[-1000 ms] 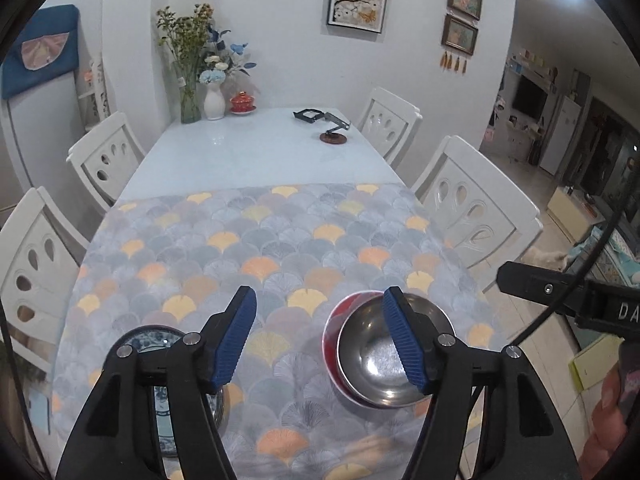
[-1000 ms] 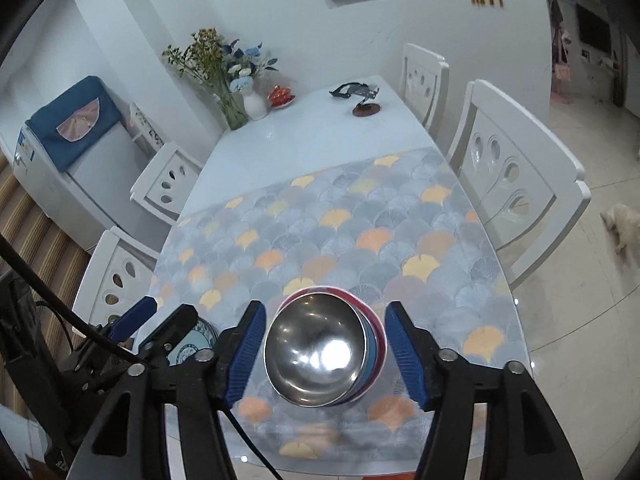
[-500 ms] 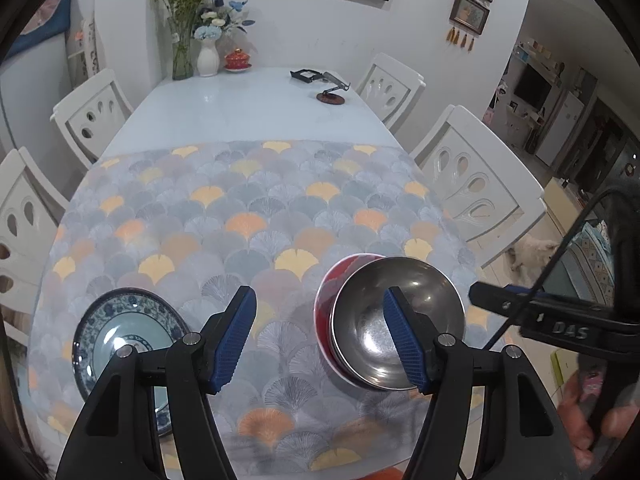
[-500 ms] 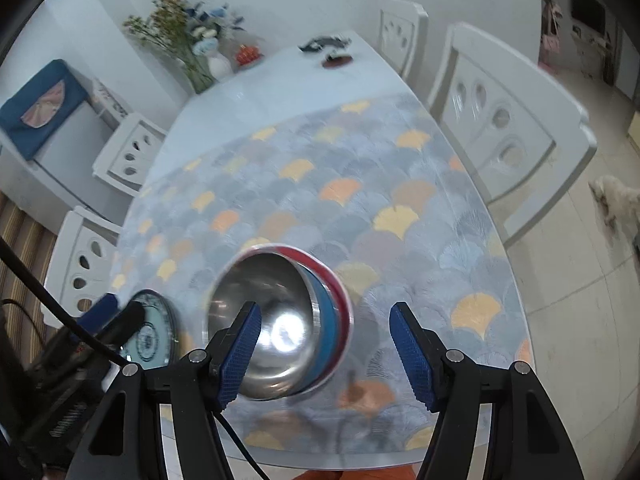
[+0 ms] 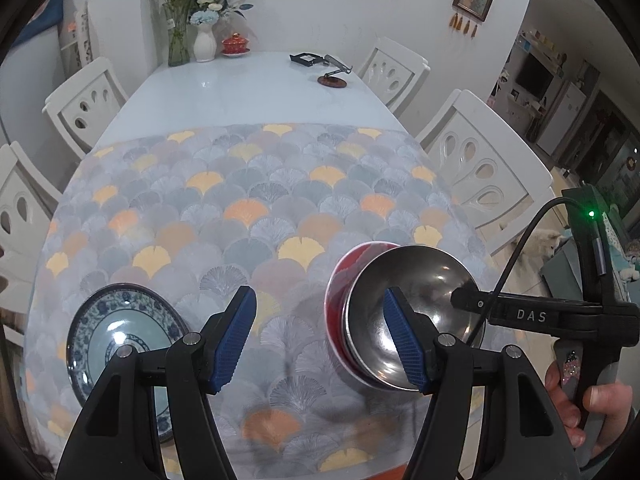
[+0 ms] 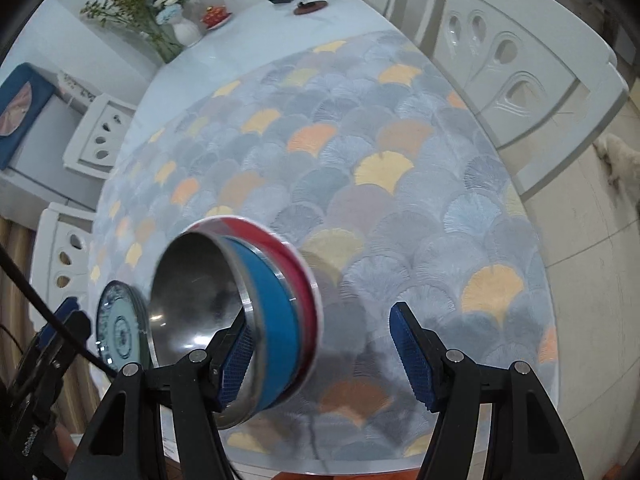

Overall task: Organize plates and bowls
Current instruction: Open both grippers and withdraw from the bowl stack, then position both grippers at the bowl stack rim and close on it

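Observation:
A steel bowl [image 5: 416,304] with a blue outer wall [image 6: 268,312] sits nested in a red bowl [image 5: 340,280] at the near right of the table. A blue-and-white plate [image 5: 116,344] lies at the near left. My left gripper [image 5: 320,338] hangs open over the bare cloth between plate and bowls, holding nothing. My right gripper [image 6: 324,356] is open at the stack's near rim. Its left finger [image 6: 236,360] is over the steel inside and the right finger [image 6: 412,356] is well clear of the wall. A hand [image 5: 600,404] holds it.
A fan-patterned cloth [image 5: 248,216] covers the near half of the white table. White chairs [image 5: 480,160] stand on both sides. Vases with flowers [image 5: 206,40], a red lidded cup [image 5: 235,45] and a phone stand [image 5: 332,76] are at the far end. A dog [image 6: 620,160] is on the floor.
Both grippers have come lower and tipped further down. The right one dropped most, so the bowl stack now sits at its left finger. Nothing on the table has moved.

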